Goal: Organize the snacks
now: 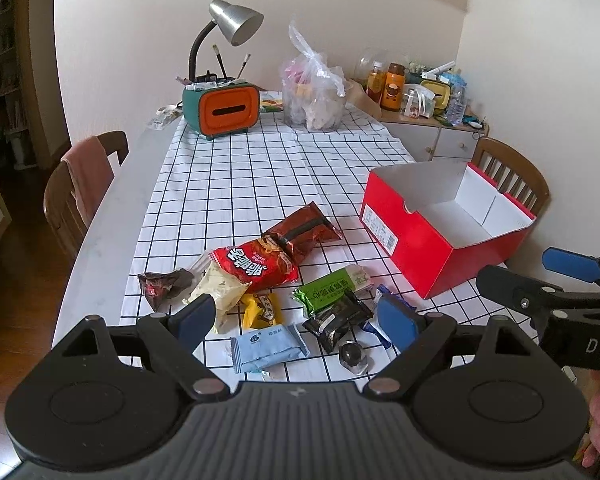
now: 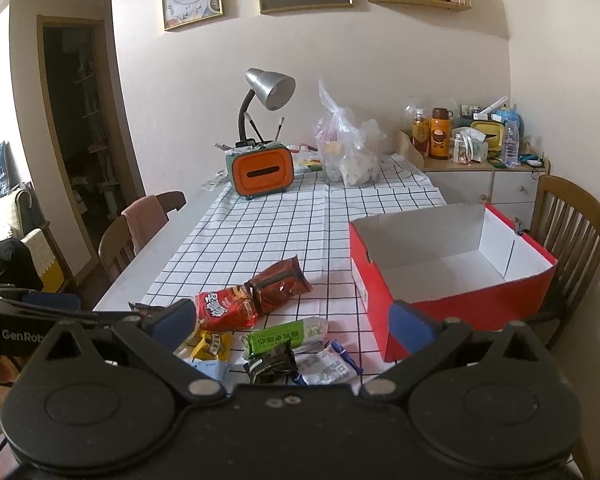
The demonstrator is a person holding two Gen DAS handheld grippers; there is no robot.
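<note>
Left tool (image 1: 300,322) is hovering low in the frame with its blue fingers (image 1: 396,322) spread wide apart, holding nothing. Right tool (image 2: 294,322) is likewise sitting spread wide and gripping nothing, bottom of its own view.

Snacks are lying in a loose pile on the checkered cloth (image 1: 252,172), lower centre of the left view: red packet (image 1: 256,266), dark red packet (image 1: 304,232) touching it, green packet (image 1: 332,288), black packet (image 1: 338,320), yellow packet (image 1: 262,310), light blue packet (image 1: 268,346).

Red box (image 1: 440,232) is sitting open at right of frame, just beside the pile, white interior showing.

Desk lamp (image 1: 232,28) and orange tissue holder (image 1: 224,110) are standing at the counter's far end, upper centre.
</note>
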